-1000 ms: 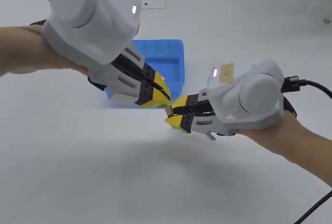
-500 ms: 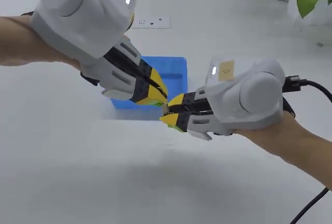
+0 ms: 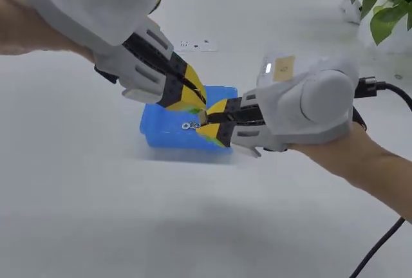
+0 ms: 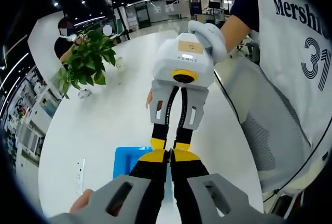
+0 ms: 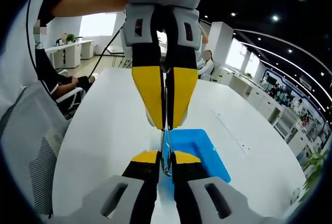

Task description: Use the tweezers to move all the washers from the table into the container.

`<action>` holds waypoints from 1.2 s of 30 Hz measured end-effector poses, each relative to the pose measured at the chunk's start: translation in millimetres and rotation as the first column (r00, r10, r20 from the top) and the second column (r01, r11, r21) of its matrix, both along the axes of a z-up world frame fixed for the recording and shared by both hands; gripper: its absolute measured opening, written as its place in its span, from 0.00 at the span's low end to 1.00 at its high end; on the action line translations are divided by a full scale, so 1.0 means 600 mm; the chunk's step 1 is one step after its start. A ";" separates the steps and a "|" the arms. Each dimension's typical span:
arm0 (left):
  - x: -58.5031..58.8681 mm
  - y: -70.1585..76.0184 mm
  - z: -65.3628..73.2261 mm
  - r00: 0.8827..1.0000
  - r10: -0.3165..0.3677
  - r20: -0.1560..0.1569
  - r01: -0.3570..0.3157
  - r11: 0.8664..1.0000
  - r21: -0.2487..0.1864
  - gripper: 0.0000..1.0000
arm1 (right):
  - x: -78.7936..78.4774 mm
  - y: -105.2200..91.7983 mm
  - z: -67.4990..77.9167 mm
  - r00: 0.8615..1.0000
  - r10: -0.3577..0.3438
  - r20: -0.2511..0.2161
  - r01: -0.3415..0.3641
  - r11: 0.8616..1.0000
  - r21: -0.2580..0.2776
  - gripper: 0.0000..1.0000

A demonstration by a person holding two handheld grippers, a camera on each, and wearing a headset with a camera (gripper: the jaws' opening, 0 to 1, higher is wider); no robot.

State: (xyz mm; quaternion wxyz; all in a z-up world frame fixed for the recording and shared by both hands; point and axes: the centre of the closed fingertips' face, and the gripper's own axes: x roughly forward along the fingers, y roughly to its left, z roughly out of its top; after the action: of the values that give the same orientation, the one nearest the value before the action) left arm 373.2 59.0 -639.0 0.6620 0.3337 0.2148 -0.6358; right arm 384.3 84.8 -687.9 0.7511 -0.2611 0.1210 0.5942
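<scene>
A blue container sits on the white table, with a few small washers lying inside it. My left gripper comes in from the upper left and my right gripper from the right. Their yellow tips meet nose to nose above the container's right part. Thin metal tweezers run between the two, and both grippers are shut on them. In the left gripper view the right gripper faces my own jaws, with the container below. The container lies behind the tweezers in the right gripper view.
A flush socket plate lies beyond the container. A potted plant stands at the far right corner. A black cable trails from the right gripper. The person's jersey is close on the right of the left gripper view.
The head camera has tilted, so the container sits lower in view. The joined gripper tips now stand over the container's inside rather than at its near right edge, and washers show in it.
</scene>
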 end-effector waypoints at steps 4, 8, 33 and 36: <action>0.031 0.006 -0.001 1.000 0.005 0.022 -0.005 1.000 -0.002 0.06 | 0.029 0.004 0.002 1.000 0.001 0.030 0.000 1.000 -0.014 0.10; 0.054 0.007 -0.009 0.999 0.001 0.047 -0.001 1.000 0.013 0.06 | 0.055 0.006 -0.006 0.999 0.009 0.048 -0.008 0.999 -0.035 0.10; 0.114 0.012 -0.120 0.996 0.054 -0.078 -0.051 0.998 0.035 0.07 | 0.109 0.012 -0.125 0.998 0.017 -0.059 -0.023 0.994 -0.107 0.10; 0.115 0.013 -0.123 0.995 0.054 -0.081 -0.051 0.998 0.039 0.07 | 0.111 0.012 -0.128 0.998 0.012 -0.063 -0.019 0.994 -0.107 0.10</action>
State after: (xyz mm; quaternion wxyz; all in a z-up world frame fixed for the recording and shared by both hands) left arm 442.3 66.8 -712.8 0.6629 0.3137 0.2620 -0.6273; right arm 450.7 92.1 -764.4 0.7272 -0.2834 0.1742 0.6004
